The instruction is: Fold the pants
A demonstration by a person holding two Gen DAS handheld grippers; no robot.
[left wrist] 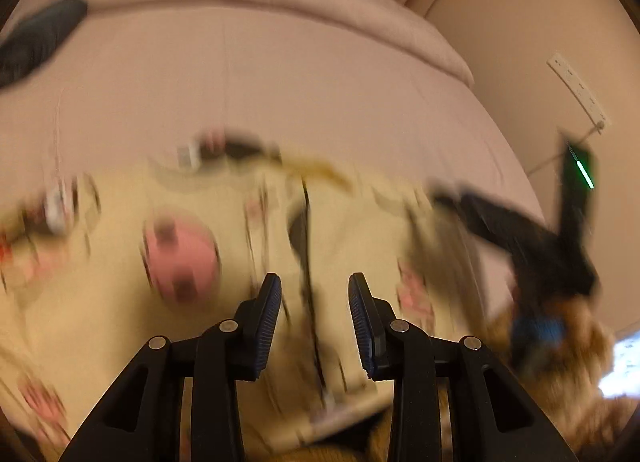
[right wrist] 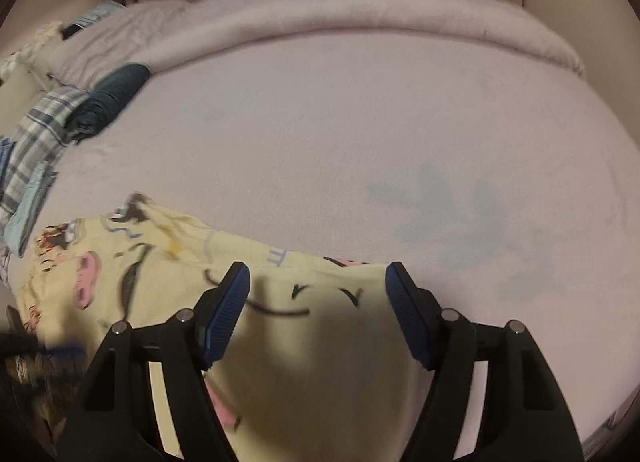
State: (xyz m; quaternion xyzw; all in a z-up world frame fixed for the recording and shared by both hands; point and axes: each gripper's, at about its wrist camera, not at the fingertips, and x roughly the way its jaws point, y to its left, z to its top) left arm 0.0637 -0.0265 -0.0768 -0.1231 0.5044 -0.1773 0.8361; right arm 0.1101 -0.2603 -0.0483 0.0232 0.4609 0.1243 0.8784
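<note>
Yellow printed pants (right wrist: 168,282) lie on the bed (right wrist: 360,134); both the left gripper (left wrist: 314,322) and the right gripper (right wrist: 316,314) hover apart, empty. Each should pinch one edge, then fold toward 12 o'clock.

Bedsheet (right wrist: 360,122) open beyond pants (right wrist: 160,262); clothes pile (right wrist: 60,122) left.

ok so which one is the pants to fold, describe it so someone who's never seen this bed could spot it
Start from the big bed covered in a plain pinkish-grey sheet. At its near edge, right under the grippers, lie the pants: pale yellow fabric with a cartoon print in pink and black. The other clothes, a dark rolled garment and a plaid one, sit piled at the far left side, and none are yellow.
</note>
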